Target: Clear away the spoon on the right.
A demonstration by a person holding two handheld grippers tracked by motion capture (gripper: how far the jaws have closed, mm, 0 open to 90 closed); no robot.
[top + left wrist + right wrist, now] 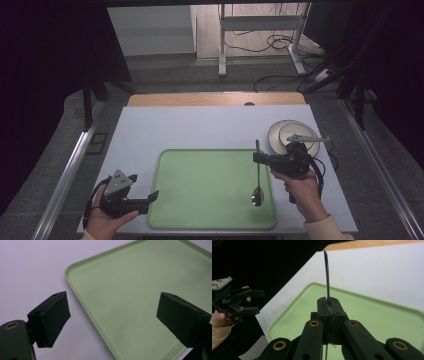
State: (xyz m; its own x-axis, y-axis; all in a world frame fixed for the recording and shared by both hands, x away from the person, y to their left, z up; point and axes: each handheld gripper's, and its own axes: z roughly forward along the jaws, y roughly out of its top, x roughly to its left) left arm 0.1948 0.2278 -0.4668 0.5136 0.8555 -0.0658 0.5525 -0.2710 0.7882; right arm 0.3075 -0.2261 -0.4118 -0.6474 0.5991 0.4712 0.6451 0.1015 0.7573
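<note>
A metal spoon (pixel 258 195) is held by its handle in my right gripper (pixel 257 159), whose jaws are shut on it over the right side of the green tray (pixel 210 185). The spoon's bowl hangs low over the tray; I cannot tell whether it touches. In the right gripper view the handle (pixel 327 275) sticks up out of the shut right gripper (pixel 329 306). My left gripper (pixel 145 186) stands open by the tray's near left edge with nothing between its fingers. In the left gripper view the open left gripper (pixel 113 312) frames a corner of the tray (pixel 130 285).
A round plate (pixel 280 134) sits on the white table (pixel 200 127) behind my right hand, right of the tray. A wooden strip (pixel 215 99) runs along the far edge. The left hand and left gripper (pixel 261 302) appear off the table's edge in the right gripper view.
</note>
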